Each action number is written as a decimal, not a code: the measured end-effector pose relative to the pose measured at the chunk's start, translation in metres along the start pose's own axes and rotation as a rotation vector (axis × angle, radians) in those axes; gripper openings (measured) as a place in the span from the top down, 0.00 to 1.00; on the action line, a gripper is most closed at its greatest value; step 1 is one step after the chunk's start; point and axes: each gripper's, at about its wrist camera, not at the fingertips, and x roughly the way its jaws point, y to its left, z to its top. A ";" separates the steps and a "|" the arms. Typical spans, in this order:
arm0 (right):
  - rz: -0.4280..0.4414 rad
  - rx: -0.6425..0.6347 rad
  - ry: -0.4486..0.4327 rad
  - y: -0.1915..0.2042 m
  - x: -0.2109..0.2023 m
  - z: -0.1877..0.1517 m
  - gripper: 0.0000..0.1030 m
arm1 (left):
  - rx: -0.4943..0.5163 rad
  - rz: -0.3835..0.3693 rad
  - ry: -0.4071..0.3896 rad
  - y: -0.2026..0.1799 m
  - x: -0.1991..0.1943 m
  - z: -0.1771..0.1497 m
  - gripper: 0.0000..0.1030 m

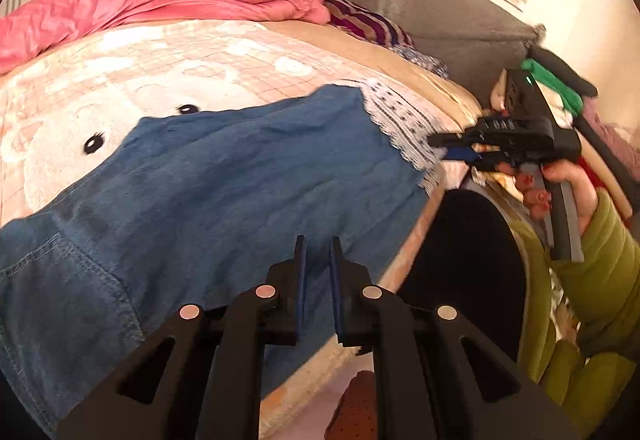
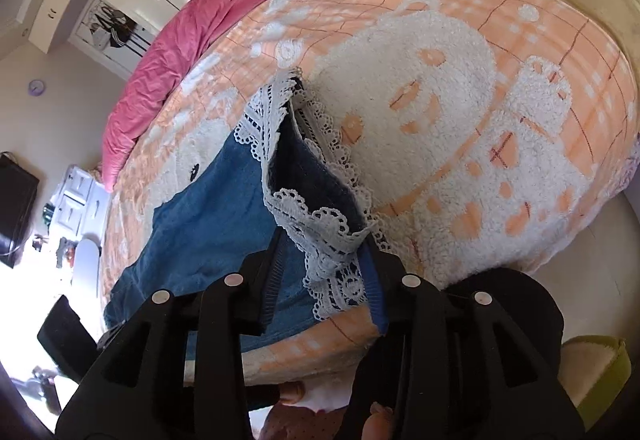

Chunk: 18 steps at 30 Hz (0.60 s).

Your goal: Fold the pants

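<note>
Pants lay mostly flat, folding barely begun; lace hem sat between the right gripper's parted jaws, while the left gripper, nearly closed, held nothing.

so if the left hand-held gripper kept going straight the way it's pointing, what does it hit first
Most likely the blue denim pants spread on the bed: the left hand-held gripper points down at the cloth just past its fingertips. Depth is hard to judge through the fisheye.
</note>
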 end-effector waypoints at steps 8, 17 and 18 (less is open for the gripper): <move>0.017 0.006 -0.039 -0.003 -0.008 0.006 0.83 | 0.169 0.094 0.033 -0.023 0.007 -0.008 0.57; 0.024 0.020 -0.031 -0.005 -0.011 0.005 0.83 | 0.183 0.239 0.069 -0.025 0.022 -0.009 0.98; 0.024 0.020 -0.032 -0.006 -0.013 0.005 0.83 | 0.175 0.206 0.060 -0.023 0.011 -0.008 0.98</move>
